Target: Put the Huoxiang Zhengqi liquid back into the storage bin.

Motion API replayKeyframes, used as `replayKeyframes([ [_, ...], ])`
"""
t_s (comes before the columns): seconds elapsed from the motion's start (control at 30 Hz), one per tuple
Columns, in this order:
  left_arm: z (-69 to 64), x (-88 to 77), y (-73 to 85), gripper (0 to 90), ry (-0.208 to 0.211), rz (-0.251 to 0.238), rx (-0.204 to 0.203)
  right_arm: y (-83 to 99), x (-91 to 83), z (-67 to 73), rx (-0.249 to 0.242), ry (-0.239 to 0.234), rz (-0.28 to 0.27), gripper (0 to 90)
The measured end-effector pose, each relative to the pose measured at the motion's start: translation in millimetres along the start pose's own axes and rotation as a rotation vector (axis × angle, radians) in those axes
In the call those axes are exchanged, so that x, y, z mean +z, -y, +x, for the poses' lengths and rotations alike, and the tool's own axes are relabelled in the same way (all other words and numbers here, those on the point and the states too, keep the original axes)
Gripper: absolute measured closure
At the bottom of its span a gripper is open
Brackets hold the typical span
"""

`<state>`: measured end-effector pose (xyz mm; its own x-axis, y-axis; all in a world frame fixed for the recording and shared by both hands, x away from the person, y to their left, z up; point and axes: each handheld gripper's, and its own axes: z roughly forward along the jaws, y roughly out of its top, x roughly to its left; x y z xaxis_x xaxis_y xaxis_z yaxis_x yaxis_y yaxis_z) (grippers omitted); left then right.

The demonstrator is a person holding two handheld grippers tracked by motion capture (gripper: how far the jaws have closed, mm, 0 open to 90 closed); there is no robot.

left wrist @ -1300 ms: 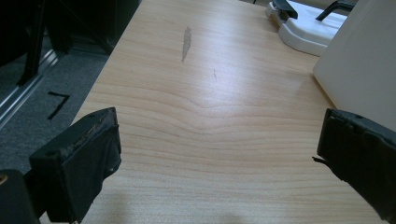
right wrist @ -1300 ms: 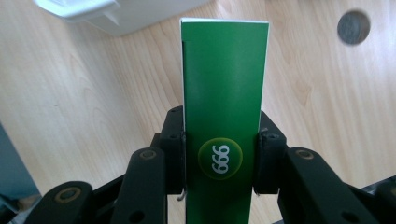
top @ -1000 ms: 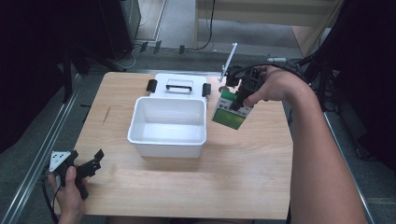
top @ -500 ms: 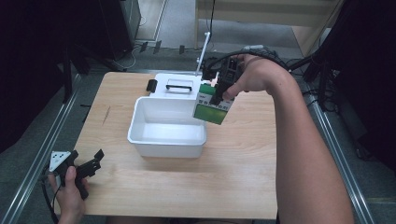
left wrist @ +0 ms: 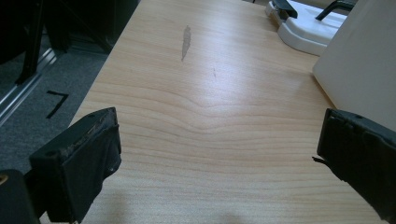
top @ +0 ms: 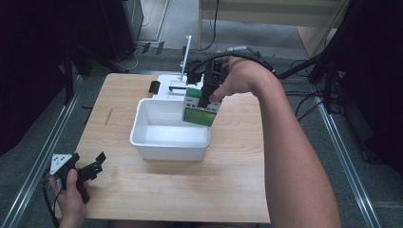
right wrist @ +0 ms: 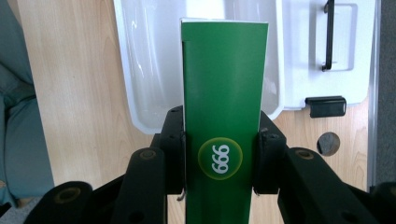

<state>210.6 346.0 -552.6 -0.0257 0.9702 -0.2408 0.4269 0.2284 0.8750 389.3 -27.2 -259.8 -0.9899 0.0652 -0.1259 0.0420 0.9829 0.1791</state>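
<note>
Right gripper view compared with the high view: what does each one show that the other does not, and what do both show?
Right gripper view alone: a white "999" in a yellow ring on the green box, and both fingers pressed on its sides.

High view alone: the left gripper in a hand at the table's near left corner, the right forearm, and the floor around.

Both: the box held over the white bin, the white lid with its black handle beyond it, the wooden table.

green-white box point(top: 201, 107) | upright, lifted | above white bin point(top: 164, 142) far-right corner
</note>
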Motion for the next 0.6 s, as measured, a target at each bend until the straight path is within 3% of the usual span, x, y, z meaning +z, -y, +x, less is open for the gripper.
replayKeyframes([
  [0.6,0.5,0.0,0.0,0.1,0.003,0.001,-0.001,-9.4,28.0,-0.3,-0.03,-0.007,0.01,64.5],
])
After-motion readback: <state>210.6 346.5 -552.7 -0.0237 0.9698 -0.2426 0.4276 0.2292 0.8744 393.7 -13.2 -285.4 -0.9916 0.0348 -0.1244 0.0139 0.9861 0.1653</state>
